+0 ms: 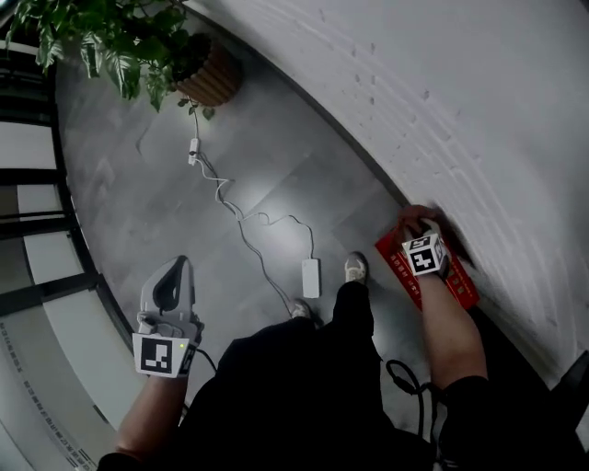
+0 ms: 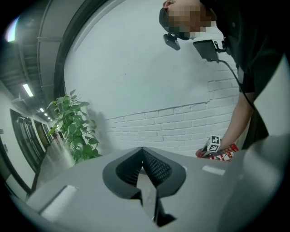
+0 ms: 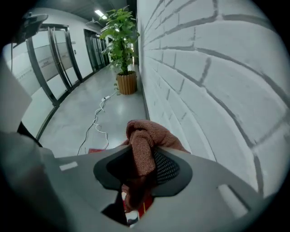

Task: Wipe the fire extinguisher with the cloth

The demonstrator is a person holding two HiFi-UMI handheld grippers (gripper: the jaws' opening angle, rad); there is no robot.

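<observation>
The red fire extinguisher (image 1: 460, 285) lies on the floor (image 1: 267, 184) against the foot of the white brick wall (image 1: 479, 110), long axis along it, right beneath the right gripper (image 3: 141, 167), whose jaws pinch the reddish cloth (image 3: 142, 145), while the left gripper (image 2: 144, 170), closed and empty, hangs well apart.

A white-painted brick wall (image 1: 442, 101) runs along one side of a corridor and meets a floor (image 1: 138, 184) of large grey tiles with a soft glare on them. A leafy plant (image 1: 120, 41) stands in a ribbed brown pot (image 1: 210, 78) close to the wall. A thin white cable (image 1: 241, 221) trails across the floor to a small white box (image 1: 311, 278). Opposite, glass panels (image 3: 50, 59) in dark frames line the corridor, and strip lights (image 3: 99, 12) glow overhead.
</observation>
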